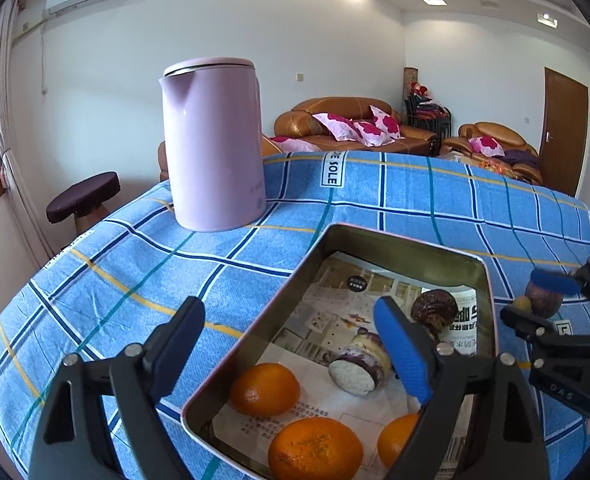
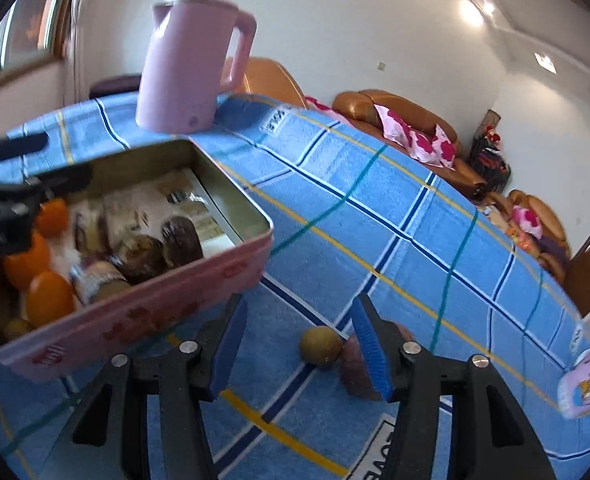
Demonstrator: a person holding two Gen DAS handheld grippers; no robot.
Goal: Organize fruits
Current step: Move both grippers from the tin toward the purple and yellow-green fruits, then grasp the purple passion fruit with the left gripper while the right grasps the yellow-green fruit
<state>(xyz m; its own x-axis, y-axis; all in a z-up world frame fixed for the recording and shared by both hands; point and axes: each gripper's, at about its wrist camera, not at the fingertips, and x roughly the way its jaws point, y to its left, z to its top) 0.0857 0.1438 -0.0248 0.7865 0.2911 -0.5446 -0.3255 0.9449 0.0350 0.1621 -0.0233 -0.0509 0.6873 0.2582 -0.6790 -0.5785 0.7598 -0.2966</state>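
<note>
Orange mandarins sit at seven o'clock in the tin, under our left claw, which gapes wide and holds nothing. To the right on the worktop, our right claw stands half-spread over a small brown fruit and a purple one, touching at five o'clock. We judge a closing pad could nudge the round one away.
</note>
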